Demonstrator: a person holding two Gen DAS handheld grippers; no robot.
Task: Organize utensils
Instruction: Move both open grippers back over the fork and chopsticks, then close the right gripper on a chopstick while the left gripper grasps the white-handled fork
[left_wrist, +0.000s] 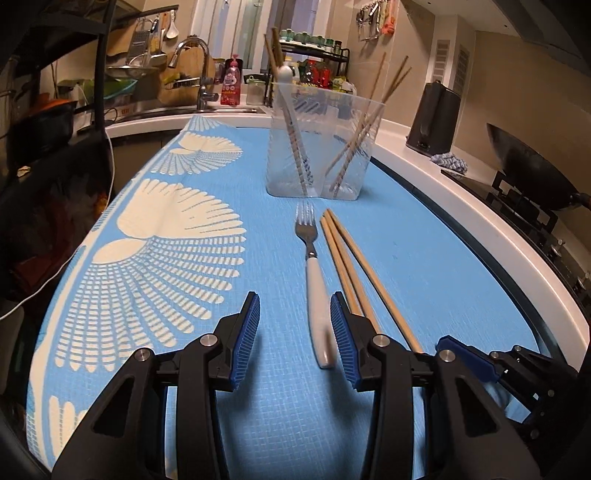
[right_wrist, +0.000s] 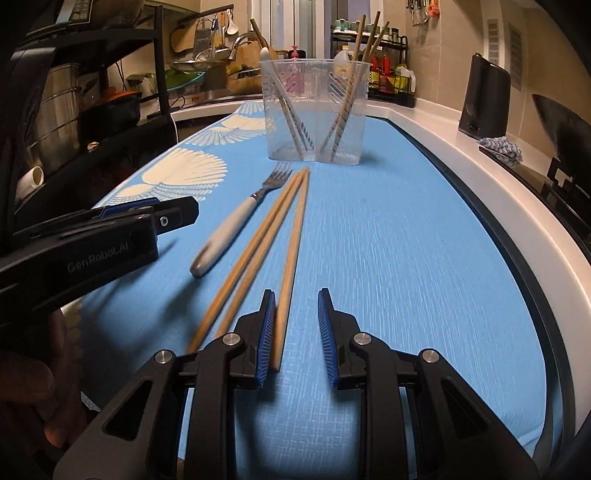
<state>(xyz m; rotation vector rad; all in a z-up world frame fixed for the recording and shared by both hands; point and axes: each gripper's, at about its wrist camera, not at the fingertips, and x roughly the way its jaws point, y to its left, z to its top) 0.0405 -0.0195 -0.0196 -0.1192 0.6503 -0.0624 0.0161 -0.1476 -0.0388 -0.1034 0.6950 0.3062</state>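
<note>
Fork (left_wrist: 316, 291) flat on desk (left_wrist: 424, 266), white handle between spread left claw (left_wrist: 294, 334) pads. Chopsticks (right_wrist: 284, 236) alongside, outermost touching inner pad of wide right claw (right_wrist: 296, 332). Clear holder (left_wrist: 320, 147) beyond.

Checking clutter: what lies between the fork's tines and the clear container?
Only bare blue mat separates the fork from the clear container; both wrist views show it.

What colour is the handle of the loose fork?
White, on the fork; clearest in the left wrist view.
</note>
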